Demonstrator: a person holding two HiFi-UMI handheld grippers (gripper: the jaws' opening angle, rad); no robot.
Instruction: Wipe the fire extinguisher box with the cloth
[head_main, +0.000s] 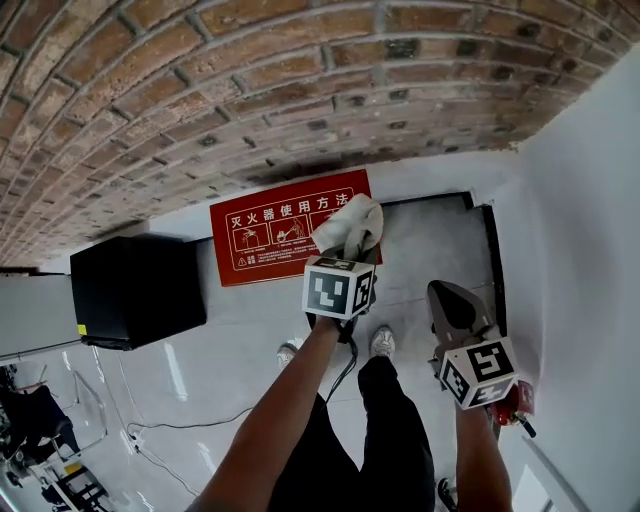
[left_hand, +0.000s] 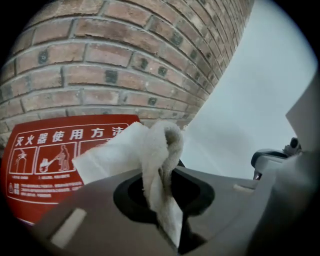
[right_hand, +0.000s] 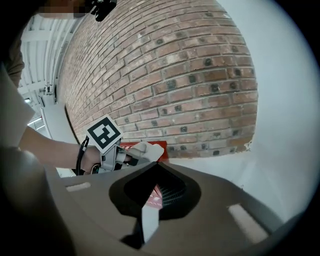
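We hold the left gripper (head_main: 349, 250) out in front on a bare forearm that runs up from the bottom of the head view. Its marker cube (head_main: 338, 288) faces us and its jaws tilt down toward the foot of the brick wall (head_main: 300, 80). The jaws are clenched on the white cloth (left_hand: 156, 150), which bunches up out of them and folds over to the left.

The cloth hangs in front of the upper right corner of the fire extinguisher box (head_main: 265, 245). This is a red panel with white lettering that stands on the floor against the brick wall. We cannot tell whether the cloth touches it.

The right gripper (head_main: 452, 300) sits lower and off to the right, close beside the white wall (head_main: 590, 250). It points forward and a little down, with its jaws pressed together on nothing.

A black box (head_main: 135, 290) stands just left of the red one. A thin cable (head_main: 170, 425) trails across the pale floor (head_main: 240, 350), and our shoes (head_main: 383, 341) show below the left gripper. Nothing stands between the cloth and the red panel.
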